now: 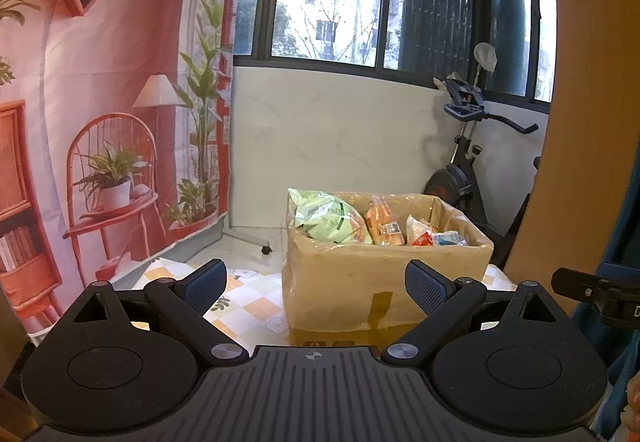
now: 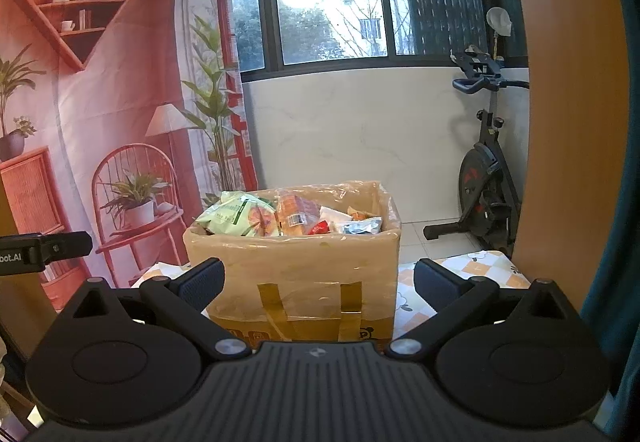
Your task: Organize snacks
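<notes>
A taped cardboard box [image 1: 360, 282] [image 2: 296, 262] stands on a table with a checked floral cloth [image 1: 244, 302] [image 2: 480, 270]. Inside it lie several snack packs: a pale green bag [image 1: 328, 217] [image 2: 240, 215], an orange bread pack [image 1: 384, 222] [image 2: 294, 215] and smaller red and white packets [image 1: 424, 234] [image 2: 344, 222]. My left gripper [image 1: 316, 284] is open, held short of the box's left front, nothing between its blue pads. My right gripper [image 2: 318, 282] is open too, its fingers framing the box's front face without touching it.
A printed pink backdrop [image 1: 100, 101] [image 2: 100, 101] hangs on the left. An exercise bike [image 1: 468, 161] [image 2: 488, 181] stands at the back right under the windows. A wooden panel [image 1: 580, 101] [image 2: 568, 101] closes off the right side. The other gripper's tip [image 1: 592, 292] [image 2: 40, 248] shows at each frame's edge.
</notes>
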### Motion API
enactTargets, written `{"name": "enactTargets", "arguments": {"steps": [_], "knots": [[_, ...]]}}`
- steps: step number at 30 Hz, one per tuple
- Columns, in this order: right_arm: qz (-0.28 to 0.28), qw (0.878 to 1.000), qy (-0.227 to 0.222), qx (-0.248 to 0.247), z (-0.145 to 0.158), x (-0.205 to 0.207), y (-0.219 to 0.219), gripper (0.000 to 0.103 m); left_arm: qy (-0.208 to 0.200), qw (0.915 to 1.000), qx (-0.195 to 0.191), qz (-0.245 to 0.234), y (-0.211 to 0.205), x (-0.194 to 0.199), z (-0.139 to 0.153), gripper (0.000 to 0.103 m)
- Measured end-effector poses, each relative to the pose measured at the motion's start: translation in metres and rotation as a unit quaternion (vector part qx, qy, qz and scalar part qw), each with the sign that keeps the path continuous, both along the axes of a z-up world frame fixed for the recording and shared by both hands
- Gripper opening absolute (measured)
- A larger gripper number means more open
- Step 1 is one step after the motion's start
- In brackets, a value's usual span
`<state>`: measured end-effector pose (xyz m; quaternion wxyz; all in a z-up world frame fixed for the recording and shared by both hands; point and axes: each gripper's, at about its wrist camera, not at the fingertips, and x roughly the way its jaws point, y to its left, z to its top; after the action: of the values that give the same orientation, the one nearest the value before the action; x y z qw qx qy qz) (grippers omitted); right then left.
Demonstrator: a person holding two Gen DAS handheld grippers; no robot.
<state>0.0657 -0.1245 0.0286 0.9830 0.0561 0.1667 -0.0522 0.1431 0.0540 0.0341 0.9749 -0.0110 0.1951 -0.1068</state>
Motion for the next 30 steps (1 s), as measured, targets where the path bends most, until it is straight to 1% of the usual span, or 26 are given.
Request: {"name": "enactTargets", "arguments": {"steps": [30], "knots": [[0.002,1.0,-0.003,-0.004,0.0021,-0.0027,-0.0032,0.103,0.005,1.0,0.001,-0.002,0.001,-0.002,0.0019,0.097]]}}
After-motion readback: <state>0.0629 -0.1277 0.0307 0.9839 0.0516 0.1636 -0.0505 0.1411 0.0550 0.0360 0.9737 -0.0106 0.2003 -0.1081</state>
